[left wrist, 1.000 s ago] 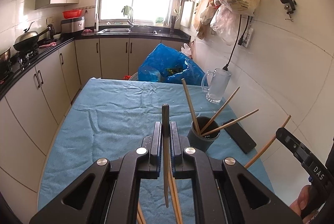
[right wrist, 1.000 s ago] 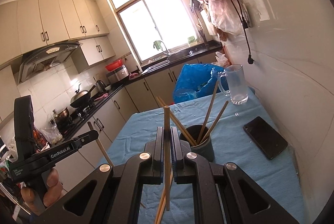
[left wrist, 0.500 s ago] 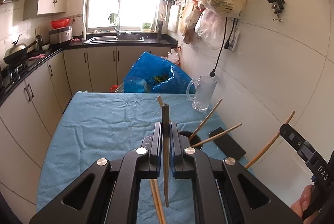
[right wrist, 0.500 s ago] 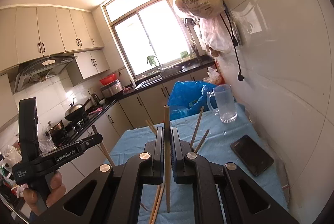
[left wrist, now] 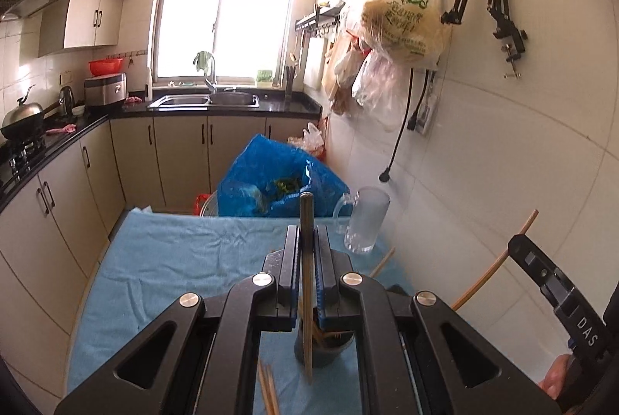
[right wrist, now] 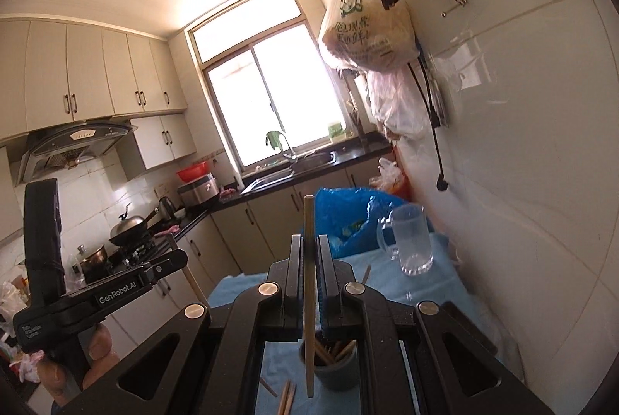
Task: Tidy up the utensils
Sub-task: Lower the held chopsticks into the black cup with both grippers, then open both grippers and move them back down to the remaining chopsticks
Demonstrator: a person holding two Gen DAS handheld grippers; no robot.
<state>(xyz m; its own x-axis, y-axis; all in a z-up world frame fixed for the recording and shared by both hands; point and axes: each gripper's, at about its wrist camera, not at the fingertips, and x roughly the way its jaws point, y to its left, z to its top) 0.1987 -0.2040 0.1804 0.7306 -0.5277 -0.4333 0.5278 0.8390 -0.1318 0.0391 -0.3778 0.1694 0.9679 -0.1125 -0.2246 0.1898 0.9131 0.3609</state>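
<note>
My left gripper (left wrist: 307, 252) is pinched tight on one dark-tipped chopstick (left wrist: 306, 283) standing upright between its pads, and my right gripper (right wrist: 309, 260) is clamped the same way on one pale wooden chopstick (right wrist: 308, 299). Below both, on the blue tablecloth (left wrist: 174, 260), stands one dark cup (right wrist: 336, 372) holding several chopsticks, too bunched for me to count. A few loose chopsticks (left wrist: 267, 391) lie on the cloth just beside it, and one glass mug (left wrist: 365, 219) stands further back.

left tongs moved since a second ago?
Yes. The left tongs have risen: in their own view the cup sat beyond the tips earlier and now lies below them, while the window dropped lower in frame.
</note>
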